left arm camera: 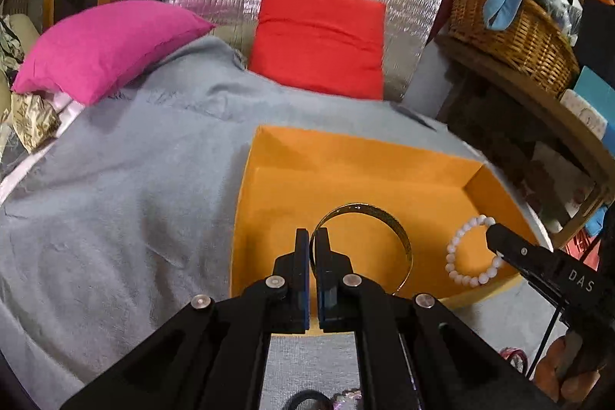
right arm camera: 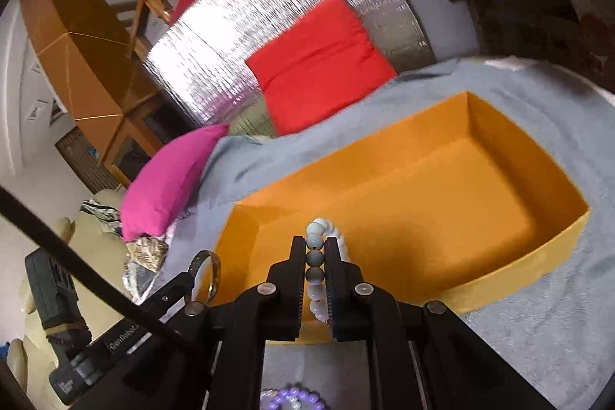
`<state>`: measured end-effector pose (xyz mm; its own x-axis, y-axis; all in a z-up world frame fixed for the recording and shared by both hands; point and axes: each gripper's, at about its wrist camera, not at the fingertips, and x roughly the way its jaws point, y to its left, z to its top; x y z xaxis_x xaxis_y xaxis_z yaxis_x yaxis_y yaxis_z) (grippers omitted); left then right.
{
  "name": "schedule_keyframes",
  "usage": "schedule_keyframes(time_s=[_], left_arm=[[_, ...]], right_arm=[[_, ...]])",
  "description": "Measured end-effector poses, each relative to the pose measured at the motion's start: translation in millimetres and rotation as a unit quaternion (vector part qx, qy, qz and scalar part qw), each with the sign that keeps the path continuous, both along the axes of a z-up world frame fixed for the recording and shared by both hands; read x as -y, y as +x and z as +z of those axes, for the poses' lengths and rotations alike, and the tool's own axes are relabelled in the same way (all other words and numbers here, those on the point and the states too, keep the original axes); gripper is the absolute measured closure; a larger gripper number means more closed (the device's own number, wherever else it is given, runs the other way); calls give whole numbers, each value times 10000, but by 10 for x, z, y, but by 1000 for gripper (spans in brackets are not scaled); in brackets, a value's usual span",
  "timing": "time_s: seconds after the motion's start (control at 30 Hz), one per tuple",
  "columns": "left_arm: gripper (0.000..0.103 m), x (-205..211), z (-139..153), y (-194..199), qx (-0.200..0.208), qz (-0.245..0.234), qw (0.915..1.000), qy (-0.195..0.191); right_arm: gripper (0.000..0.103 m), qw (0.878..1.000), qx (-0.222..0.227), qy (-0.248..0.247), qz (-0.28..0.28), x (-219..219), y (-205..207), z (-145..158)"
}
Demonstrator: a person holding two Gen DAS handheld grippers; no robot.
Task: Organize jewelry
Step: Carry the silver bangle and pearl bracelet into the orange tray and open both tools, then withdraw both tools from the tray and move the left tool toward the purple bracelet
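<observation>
Gold bangle [left arm camera: 365, 237]: left wrist view, lower centre of the frame, pinched by its band in the left claw [left arm camera: 312, 241]; the ring opens to the right of the claw and hangs over the near part of the orange box [left arm camera: 346, 171].
Left claw state: narrow, clamped on the bangle's thin band.
White bead bracelet [left arm camera: 471, 252]: lower right of the same frame, held at its upper right by the right claw [left arm camera: 494, 233], also over the box floor, just right of the bangle and not touching it.
Box from the claws: ahead and below both; its long side runs up and to the right in this frame, on the grey blanket [left arm camera: 134, 198] of the bed.

Bead bracelet [right arm camera: 317, 260]: right wrist view, lower centre, its beads lined up along the gap of the right claw [right arm camera: 316, 248].
Right claw state: narrow, gripping the beads.
Box [right arm camera: 442, 187]: fills centre right, floor bare, long axis rising to the right.
Bangle [right arm camera: 209, 275]: lower left, in the left claw, at the box's near left corner.
Nearer hand: judged roughly level; both pieces are already above the box, so lowering seems all that remains.
</observation>
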<state>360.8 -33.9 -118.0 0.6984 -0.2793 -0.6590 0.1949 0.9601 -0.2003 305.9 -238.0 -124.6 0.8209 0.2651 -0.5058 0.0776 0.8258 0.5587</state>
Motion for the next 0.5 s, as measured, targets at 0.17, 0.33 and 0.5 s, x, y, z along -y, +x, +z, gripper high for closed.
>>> schedule_keyframes(time_s=[0.17, 0.33, 0.5], left_arm=[[100, 36, -113, 30, -122, -33, 9996, 240], [87, 44, -98, -50, -164, -68, 9992, 365], [57, -95, 68, -247, 76, 105, 9992, 376]], right_arm=[[92, 9998, -201, -18, -60, 13, 79, -128], [90, 9993, -284, -128, -223, 62, 20, -92], [90, 9991, -217, -215, -307, 160, -116, 35]])
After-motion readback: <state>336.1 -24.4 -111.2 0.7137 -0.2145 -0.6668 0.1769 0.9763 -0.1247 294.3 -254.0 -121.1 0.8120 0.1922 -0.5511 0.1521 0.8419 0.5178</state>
